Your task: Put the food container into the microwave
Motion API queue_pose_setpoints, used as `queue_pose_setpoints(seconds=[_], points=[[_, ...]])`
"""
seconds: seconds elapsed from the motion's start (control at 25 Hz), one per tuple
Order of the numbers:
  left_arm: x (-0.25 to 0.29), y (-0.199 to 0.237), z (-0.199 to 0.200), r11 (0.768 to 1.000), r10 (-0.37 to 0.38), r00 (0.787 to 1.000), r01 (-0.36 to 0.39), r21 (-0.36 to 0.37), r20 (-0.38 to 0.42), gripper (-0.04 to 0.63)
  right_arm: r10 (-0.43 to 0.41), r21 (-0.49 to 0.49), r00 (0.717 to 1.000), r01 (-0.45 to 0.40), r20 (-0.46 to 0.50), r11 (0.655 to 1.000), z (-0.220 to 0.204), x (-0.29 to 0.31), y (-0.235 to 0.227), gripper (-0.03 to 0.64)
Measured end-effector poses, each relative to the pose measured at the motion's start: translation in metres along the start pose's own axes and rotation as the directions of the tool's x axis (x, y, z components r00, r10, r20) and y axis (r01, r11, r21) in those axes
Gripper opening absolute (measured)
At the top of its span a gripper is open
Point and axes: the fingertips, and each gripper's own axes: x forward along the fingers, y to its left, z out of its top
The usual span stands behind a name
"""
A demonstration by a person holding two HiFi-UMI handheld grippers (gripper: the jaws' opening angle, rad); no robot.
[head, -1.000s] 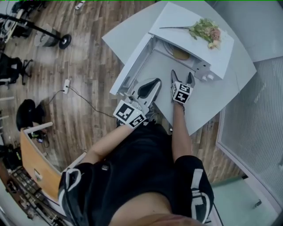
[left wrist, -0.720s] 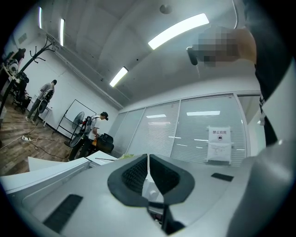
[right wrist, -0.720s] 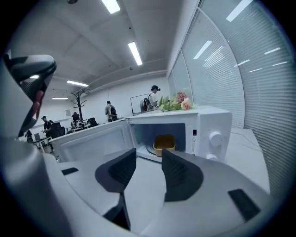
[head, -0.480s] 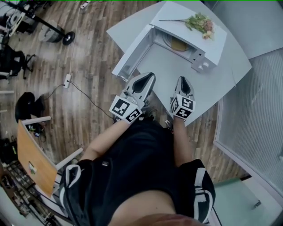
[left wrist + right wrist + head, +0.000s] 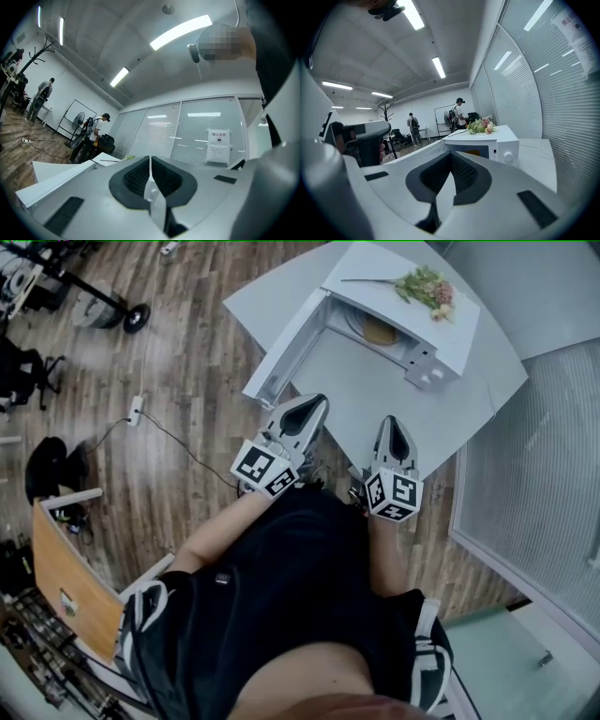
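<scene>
A white microwave (image 5: 436, 329) stands on the grey table (image 5: 450, 418), its door (image 5: 286, 348) swung open to the left. Inside the cavity sits an orange-brown food container (image 5: 380, 331), which shows through the opening as an orange patch (image 5: 472, 152) in the right gripper view. My left gripper (image 5: 305, 412) is shut with nothing in it, near the table's front edge below the open door. My right gripper (image 5: 392, 434) is also shut and holds nothing, pulled close to my body and pointing at the microwave (image 5: 497, 140). Both pairs of jaws are pressed together in their own views.
A bunch of flowers (image 5: 424, 287) lies on top of the microwave. A power strip and cable (image 5: 136, 413) trail across the wooden floor at left. A wooden cabinet (image 5: 66, 582) stands at lower left. Glass walls with blinds (image 5: 534, 474) run along the right. People stand in the background (image 5: 458, 112).
Both grippers have drawn back from the microwave toward my body. The right one retreated from in front of the opening to the table's near edge.
</scene>
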Motion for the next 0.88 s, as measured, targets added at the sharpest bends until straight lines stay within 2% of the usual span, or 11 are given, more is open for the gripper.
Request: queue_pose_setpoints(seconds=[0.88], points=[[0.002,0.014,0.01,0.999,-0.052,0.999,0.052,-0.008,0.0,0.034,-0.023,0.004,1.0,0.023,0.002,1.0,-0.004,-0.001,0.021,0.023]])
